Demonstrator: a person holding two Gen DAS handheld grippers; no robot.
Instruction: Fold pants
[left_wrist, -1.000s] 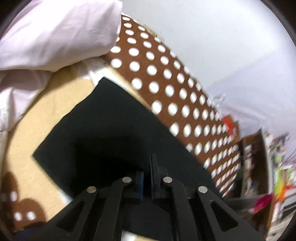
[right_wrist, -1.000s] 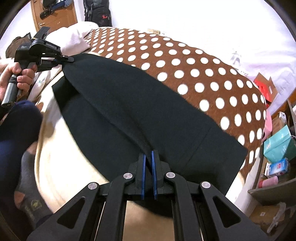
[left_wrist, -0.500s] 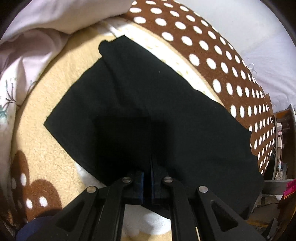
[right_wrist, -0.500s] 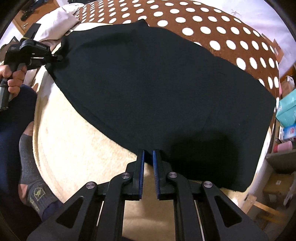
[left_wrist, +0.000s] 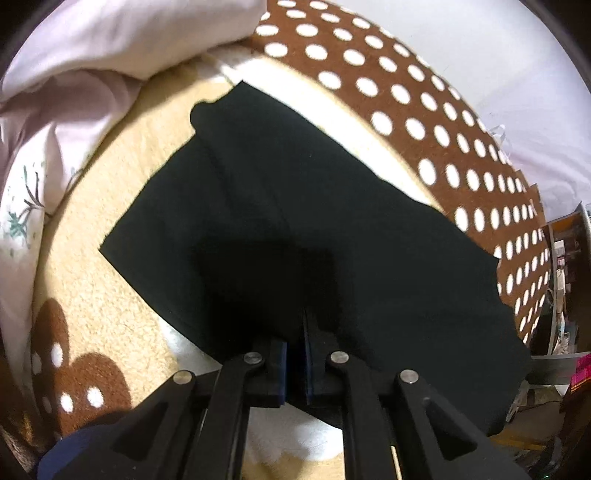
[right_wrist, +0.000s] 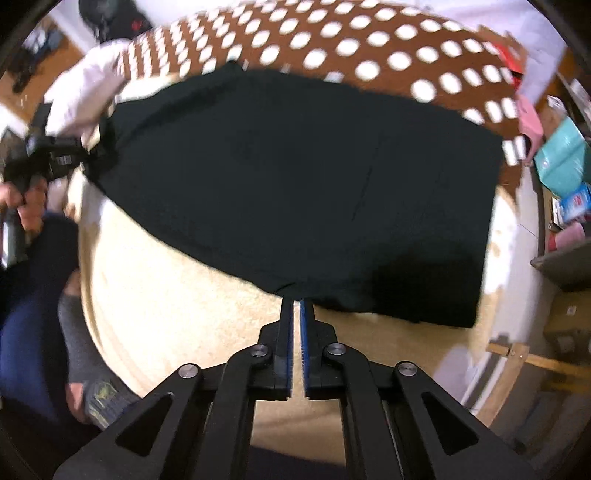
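While the right gripper hangs just off the near hem of the black pants, its blue-lined jaws have just been opening and now stand a narrow slit apart with nothing between them; the cloth edge lies right at the tips, touching or nearly so, which I read as a release after laying the fold down. The left gripper has been parting its jaws too, though less, and its tips sit over dark fabric deep in their own shadow (whether a pinch of cloth is caught there I cannot tell). From the right wrist view, that left gripper shows at the far left corner of the garment, gripped by the person's hand.

Outward from both tools, the pants lie flat as a doubled rectangle on the cream fleece blanket, their far edge along its brown polka-dot band. A ridge runs across the upper layer in the left wrist view, likely the folded-over leg. A pale pillow sits beyond the garment's far corner, clear of it. Holding opposite ends probably kept the layers aligned while they settled; another fold seems to remain.
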